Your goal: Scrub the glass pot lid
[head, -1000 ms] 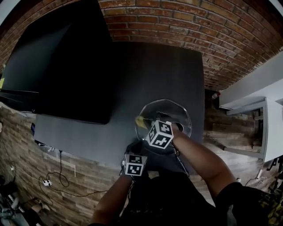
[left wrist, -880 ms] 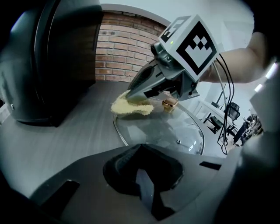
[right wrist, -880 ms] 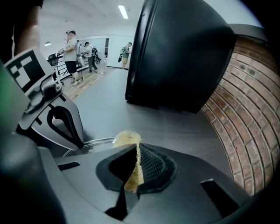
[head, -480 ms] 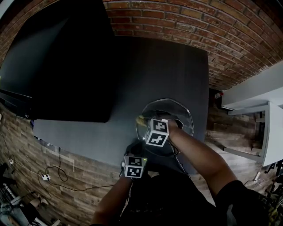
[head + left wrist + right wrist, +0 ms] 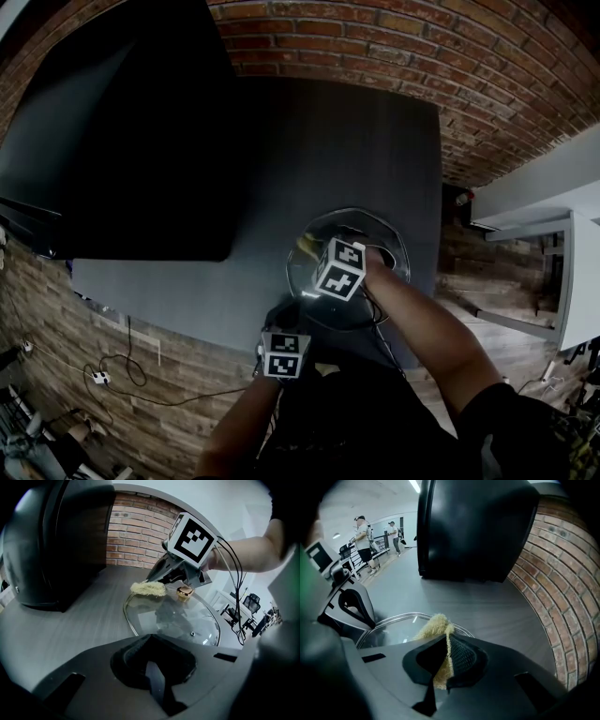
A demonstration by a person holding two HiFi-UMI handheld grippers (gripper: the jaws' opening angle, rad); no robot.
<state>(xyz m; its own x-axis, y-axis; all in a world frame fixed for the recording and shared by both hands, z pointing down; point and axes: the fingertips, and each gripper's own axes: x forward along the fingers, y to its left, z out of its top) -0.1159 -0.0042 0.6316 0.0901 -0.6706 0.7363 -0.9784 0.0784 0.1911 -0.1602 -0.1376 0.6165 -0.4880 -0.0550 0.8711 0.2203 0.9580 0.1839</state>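
The glass pot lid (image 5: pixel 375 246) lies flat on the dark grey table (image 5: pixel 319 150), its gold knob (image 5: pixel 185 591) up. My right gripper (image 5: pixel 317 255) is shut on a yellow fibrous scrubber (image 5: pixel 433 625), which rests on the lid's far left part near the rim. From the left gripper view, the scrubber (image 5: pixel 148 588) sticks out of the right gripper (image 5: pixel 158 580) just left of the knob. My left gripper (image 5: pixel 286 316) sits at the lid's near rim, jaws closed on the rim (image 5: pixel 154 679); the grip itself is mostly hidden.
A big black rounded box (image 5: pixel 131 141) fills the table's left back part. A brick wall (image 5: pixel 394 47) runs behind the table. The table's front edge (image 5: pixel 187 323) lies close to my left gripper. People (image 5: pixel 363 536) stand far off in the room.
My right gripper has slid the scrubber a little away from me across the lid. The left gripper and the lid have stayed put.
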